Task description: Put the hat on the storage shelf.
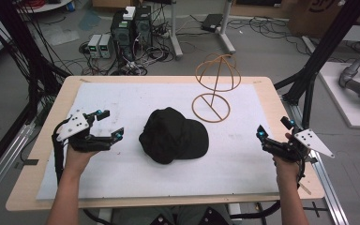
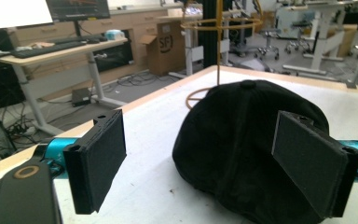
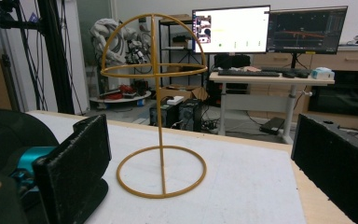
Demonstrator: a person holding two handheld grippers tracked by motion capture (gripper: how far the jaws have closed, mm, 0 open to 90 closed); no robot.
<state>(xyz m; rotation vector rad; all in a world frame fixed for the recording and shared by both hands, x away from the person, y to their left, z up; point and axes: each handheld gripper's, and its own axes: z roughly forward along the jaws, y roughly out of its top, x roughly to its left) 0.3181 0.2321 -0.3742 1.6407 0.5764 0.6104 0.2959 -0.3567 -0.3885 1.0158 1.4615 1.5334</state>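
high view: black cap (image 1: 173, 136) lies mid-mat, wire stand (image 1: 215, 86) at its 1 o'clock. your left gripper (image 1: 107, 124) and right gripper (image 1: 273, 130) flank it, jaws wide, empty. approach step; next calls for closing left on the crown.

- Black cap (image 2: 242, 154): in the left gripper view its lower edge is cut off by the bottom of the frame, and its right flank is covered by the near jaw pad. In the right gripper view the cap (image 3: 9, 135) is cut by the left edge and partly screened by a jaw.
- Wire hat stand (image 2: 219, 28): in the left gripper view its top runs out of frame and its base ring sits mostly behind the cap.
- Right gripper (image 3: 200, 168): the right-hand jaw is clipped by the frame's right and bottom edges.
- Monitor screens (image 3: 230, 30): text too small to read.
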